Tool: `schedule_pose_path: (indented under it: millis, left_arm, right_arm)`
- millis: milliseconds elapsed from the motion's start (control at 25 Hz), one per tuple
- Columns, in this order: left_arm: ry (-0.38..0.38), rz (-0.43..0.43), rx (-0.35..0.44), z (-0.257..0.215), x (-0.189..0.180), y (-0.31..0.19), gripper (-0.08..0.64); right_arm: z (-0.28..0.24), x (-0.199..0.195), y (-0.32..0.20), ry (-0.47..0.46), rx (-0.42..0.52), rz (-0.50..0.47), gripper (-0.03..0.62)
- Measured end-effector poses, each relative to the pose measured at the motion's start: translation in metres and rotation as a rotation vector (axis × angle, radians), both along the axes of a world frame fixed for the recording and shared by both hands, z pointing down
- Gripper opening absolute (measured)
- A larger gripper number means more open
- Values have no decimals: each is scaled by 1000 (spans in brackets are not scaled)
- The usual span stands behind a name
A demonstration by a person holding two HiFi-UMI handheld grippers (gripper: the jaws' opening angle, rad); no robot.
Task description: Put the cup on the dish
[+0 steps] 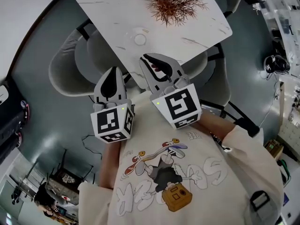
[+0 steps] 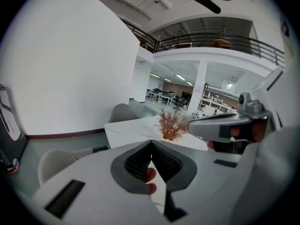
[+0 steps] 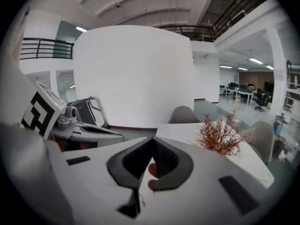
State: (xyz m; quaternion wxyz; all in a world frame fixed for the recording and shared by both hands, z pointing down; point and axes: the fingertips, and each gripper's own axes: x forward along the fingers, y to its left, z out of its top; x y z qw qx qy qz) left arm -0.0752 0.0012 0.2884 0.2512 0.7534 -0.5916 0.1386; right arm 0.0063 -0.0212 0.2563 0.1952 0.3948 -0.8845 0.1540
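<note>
Left claw (image 2: 151,143) pressed together, empty; right claw (image 3: 152,139) likewise. Both held short of worktop (image 1: 197,27). White round piece (image 1: 139,37) near dried plant (image 1: 174,1): cup or dish, indistinguishable.

Shirt (image 1: 197,172) letters: large, pale, outlined, beside a cartoon print, too warped to read
Shirt small print: tiny mark above the cartoon, illegible
Left cube (image 1: 111,124): black-and-white square code, no letters
Right cube (image 1: 182,106): same kind of code, no letters

Cup (image 1: 140,39): small, white, upright, seen from above; upper centre of frame.
Dish (image 1: 131,33): white, round, flat; lies under the cup, rim showing around it.
</note>
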Motion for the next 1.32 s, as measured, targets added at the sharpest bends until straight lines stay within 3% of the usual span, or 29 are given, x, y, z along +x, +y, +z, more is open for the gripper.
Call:
schedule_pose_path:
  millis: [40, 240, 480, 680, 880, 1120, 1320]
  left_arm:
    - [6, -2, 7, -4, 0, 0, 5]
    - [24, -5, 19, -14, -2, 3, 5]
    - [22, -12, -4, -7, -6, 4, 5]
    - [17, 10, -17, -4, 1, 3, 5]
    - [13, 36, -30, -2, 13, 1, 5]
    - [8, 65, -29, -4, 21, -2, 5]
    - [-2, 48, 4, -11, 14, -7, 5]
  right_arm:
    - [-7, 2, 3, -5, 27, 10, 3]
    - [-36, -3, 13, 38, 138, -21, 3]
    - [-36, -6, 17, 48, 122, -39, 3]
    - [-34, -6, 25, 114, 115, -28, 3]
    - [-45, -3, 23, 65, 169, 36, 3]
    - [-36, 9, 21, 77, 103, 48, 3]
    - [-47, -6, 21, 56, 205, 83, 3]
